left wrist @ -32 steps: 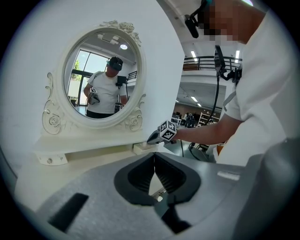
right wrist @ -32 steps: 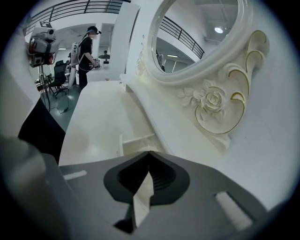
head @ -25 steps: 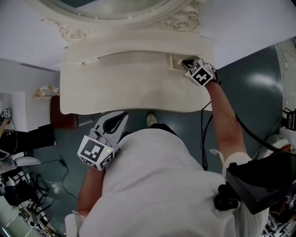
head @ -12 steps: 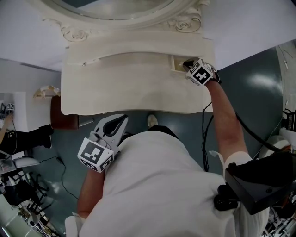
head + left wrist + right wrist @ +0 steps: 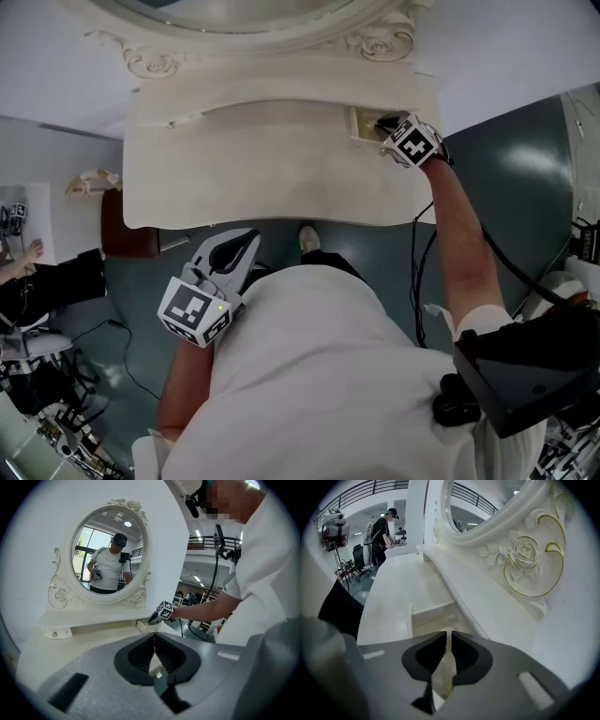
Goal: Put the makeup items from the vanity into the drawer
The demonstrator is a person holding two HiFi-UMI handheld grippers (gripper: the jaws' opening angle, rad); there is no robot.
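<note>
While the person stands at the front edge of the vanity [image 5: 272, 183], the left gripper [image 5: 249, 236] is held off that edge, short of the vanity's left half and close against the person's white shirt [image 5: 319, 375]. Its long axis runs from its marker cube [image 5: 194, 311] to its tips, which point toward the vanity's front edge and only slightly downward. In the left gripper view its jaws are closed tip to tip with nothing between them. Beyond them the oval mirror [image 5: 110, 555] rises at the vanity's back.

Further right is the small drawer [image 5: 364, 124], at the right end of the vanity's raised back ledge and under the mirror's carved rose [image 5: 525, 555]. It stands pulled out toward the vanity's front edge, with its open top facing up. I cannot tell what lies inside it.

The right gripper [image 5: 381, 123] reaches over the vanity's right front corner on an outstretched arm [image 5: 459, 244]. It points steeply down, its long axis running from its marker cube [image 5: 412, 143] to its tips at the drawer's mouth. In the right gripper view its jaws stand a narrow slit apart, having just been opening. No item sits between them, and only the drawer's pale inside shows through the gap.
</note>
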